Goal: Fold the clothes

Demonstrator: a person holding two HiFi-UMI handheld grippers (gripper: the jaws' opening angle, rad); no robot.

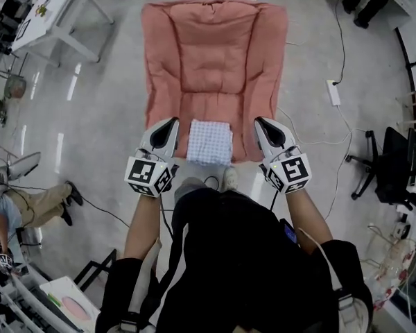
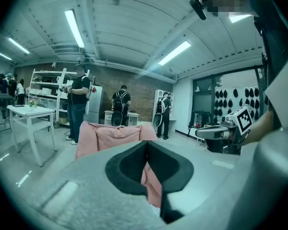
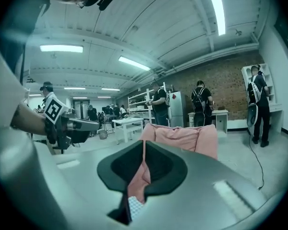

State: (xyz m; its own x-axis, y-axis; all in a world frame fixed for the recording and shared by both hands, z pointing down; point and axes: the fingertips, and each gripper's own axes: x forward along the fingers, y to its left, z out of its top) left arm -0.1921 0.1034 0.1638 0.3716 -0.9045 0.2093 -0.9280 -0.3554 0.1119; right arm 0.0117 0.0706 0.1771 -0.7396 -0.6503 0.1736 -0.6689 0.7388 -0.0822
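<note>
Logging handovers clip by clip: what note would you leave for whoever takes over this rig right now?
Left gripper: shut, empty, held up left of the checked cloth.
Right gripper: shut, empty, held up right of it.
Checked cloth: a small neat rectangle at the near edge of the pink mat on the floor.
Done: the cloth looks folded.
Left: probably only setting it aside or fetching the next piece.

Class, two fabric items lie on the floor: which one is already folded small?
The checked cloth, a neat rectangle on the near edge of the pink padded mat, which lies spread flat.
</note>
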